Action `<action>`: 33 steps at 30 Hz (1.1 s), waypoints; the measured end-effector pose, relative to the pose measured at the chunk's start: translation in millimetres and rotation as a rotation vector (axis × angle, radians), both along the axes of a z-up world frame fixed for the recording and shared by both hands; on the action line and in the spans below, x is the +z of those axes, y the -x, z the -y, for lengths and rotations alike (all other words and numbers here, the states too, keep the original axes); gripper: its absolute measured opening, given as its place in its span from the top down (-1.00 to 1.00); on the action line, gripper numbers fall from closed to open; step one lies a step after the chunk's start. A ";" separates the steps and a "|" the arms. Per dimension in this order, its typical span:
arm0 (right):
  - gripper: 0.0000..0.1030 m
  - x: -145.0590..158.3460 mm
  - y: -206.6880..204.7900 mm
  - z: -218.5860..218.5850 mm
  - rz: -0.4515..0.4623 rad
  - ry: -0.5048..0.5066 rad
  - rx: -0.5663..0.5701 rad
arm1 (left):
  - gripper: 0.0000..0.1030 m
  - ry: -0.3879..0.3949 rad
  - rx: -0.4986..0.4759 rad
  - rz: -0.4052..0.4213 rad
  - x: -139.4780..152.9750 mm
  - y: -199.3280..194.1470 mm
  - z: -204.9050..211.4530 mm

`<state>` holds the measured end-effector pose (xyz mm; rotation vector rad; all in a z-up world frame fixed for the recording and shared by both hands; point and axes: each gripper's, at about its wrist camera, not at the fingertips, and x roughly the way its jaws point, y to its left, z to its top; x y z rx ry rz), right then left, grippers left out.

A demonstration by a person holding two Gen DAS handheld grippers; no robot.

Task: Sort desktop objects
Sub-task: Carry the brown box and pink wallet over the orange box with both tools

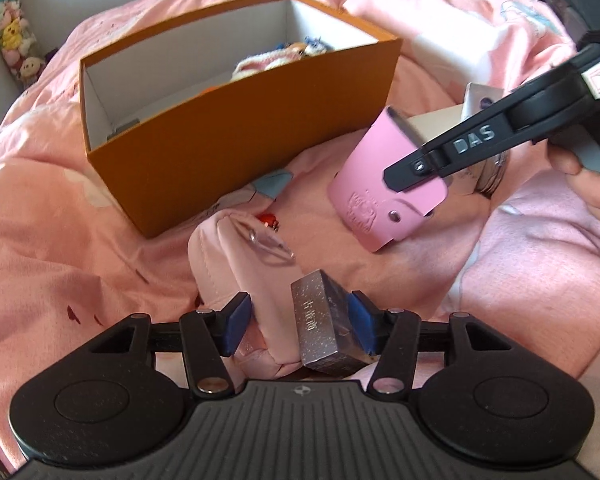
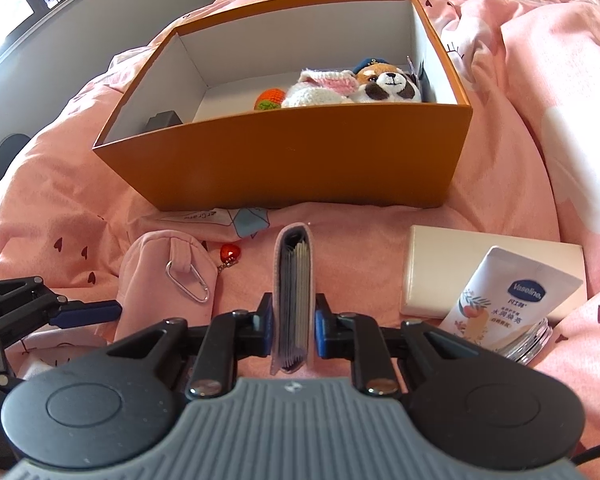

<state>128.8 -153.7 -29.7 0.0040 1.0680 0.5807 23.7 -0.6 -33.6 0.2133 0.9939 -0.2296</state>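
An open orange box (image 1: 228, 148) (image 2: 300, 160) sits on the pink bedding and holds plush toys (image 2: 364, 86) and a small dark item (image 2: 164, 120). My right gripper (image 2: 292, 330) is shut on a pink card holder (image 2: 292, 292) (image 1: 380, 188), held upright in front of the box. My left gripper (image 1: 298, 328) spans a pink pouch (image 1: 236, 272) and a silver rectangular box (image 1: 320, 332). Its right pad touches the silver box. The left pad stands beside the pouch.
A carabiner (image 2: 190, 282) and a red heart charm (image 2: 230, 254) hang from the pouch. A cream flat box (image 2: 480, 268), a Vaseline tube (image 2: 500, 304) and a clear jar (image 2: 536, 340) lie at the right. A paper card (image 2: 236, 216) lies by the box.
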 end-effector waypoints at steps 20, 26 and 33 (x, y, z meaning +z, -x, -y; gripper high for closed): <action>0.59 -2.4 -2.0 1.4 -0.008 0.001 -0.004 | -0.22 0.089 0.002 -0.144 -26.0 -24.0 -3.2; 0.59 -2.3 -1.9 2.1 -0.011 -0.004 -0.008 | 0.31 0.110 0.058 -0.187 -29.0 -28.6 -6.0; 0.62 4.1 -0.7 3.7 0.003 0.000 -0.004 | 0.46 0.204 0.092 -0.182 -17.9 -23.7 -11.8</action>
